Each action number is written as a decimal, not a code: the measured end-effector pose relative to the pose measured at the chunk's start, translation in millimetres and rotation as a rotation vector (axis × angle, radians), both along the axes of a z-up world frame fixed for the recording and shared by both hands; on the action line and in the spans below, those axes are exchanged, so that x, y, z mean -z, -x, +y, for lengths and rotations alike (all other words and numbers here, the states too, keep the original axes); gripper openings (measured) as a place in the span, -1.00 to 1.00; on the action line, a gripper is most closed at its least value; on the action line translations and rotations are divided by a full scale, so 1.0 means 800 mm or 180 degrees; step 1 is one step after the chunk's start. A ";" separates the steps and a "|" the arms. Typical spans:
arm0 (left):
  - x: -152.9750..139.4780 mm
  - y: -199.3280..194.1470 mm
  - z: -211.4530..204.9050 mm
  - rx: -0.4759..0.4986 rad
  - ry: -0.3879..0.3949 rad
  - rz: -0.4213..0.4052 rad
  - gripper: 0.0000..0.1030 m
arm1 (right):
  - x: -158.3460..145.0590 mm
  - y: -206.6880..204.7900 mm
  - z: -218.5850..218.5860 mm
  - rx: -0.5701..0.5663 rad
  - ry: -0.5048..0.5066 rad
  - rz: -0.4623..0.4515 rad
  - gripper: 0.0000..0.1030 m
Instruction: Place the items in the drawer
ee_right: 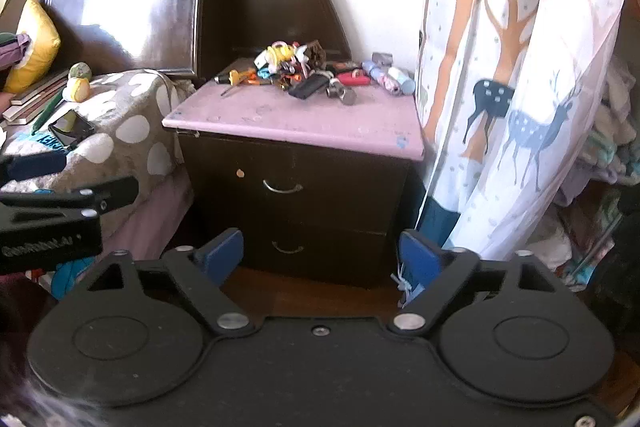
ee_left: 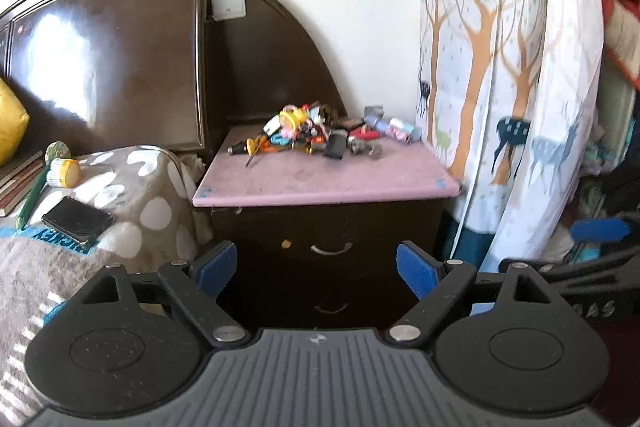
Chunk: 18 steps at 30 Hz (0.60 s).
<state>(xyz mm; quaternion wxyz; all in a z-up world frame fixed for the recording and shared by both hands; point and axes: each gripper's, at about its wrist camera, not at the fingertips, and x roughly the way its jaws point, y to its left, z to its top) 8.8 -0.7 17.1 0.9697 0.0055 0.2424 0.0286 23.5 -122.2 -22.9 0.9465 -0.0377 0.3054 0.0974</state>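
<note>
Nothing done yet; both my grippers (ee_left: 316,267) (ee_right: 322,255) gape empty; drawers (ee_right: 282,187) shut; items (ee_right: 304,73) still piled on the nightstand (ee_right: 288,121)

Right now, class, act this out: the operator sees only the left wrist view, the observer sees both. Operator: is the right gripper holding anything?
Observer: No. The right gripper is open, with nothing between its fingers.
Operator: My own gripper hides the foot of the nightstand. What is down there?
Observer: The nightstand stands on a brown wooden floor, which shows in front of its base.
Operator: Is anything attached to that gripper?
Observer: A white tie hangs from the finger on the picture's right.
</note>
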 end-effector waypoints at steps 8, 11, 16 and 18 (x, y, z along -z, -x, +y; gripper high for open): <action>-0.025 0.018 -0.009 0.0030 0.0055 -0.0005 0.71 | -0.022 0.021 -0.003 -0.0052 -0.0065 -0.0114 0.76; -0.029 0.021 -0.016 0.0013 -0.0090 -0.0002 0.71 | -0.026 0.028 -0.001 -0.0089 -0.0036 -0.0141 0.76; -0.034 0.025 -0.016 0.0051 -0.0068 -0.0030 0.71 | -0.030 0.034 -0.002 -0.0096 -0.0032 -0.0178 0.77; -0.035 0.027 -0.015 0.0026 -0.0095 -0.0051 0.71 | -0.032 0.036 -0.003 -0.0078 -0.0004 -0.0210 0.77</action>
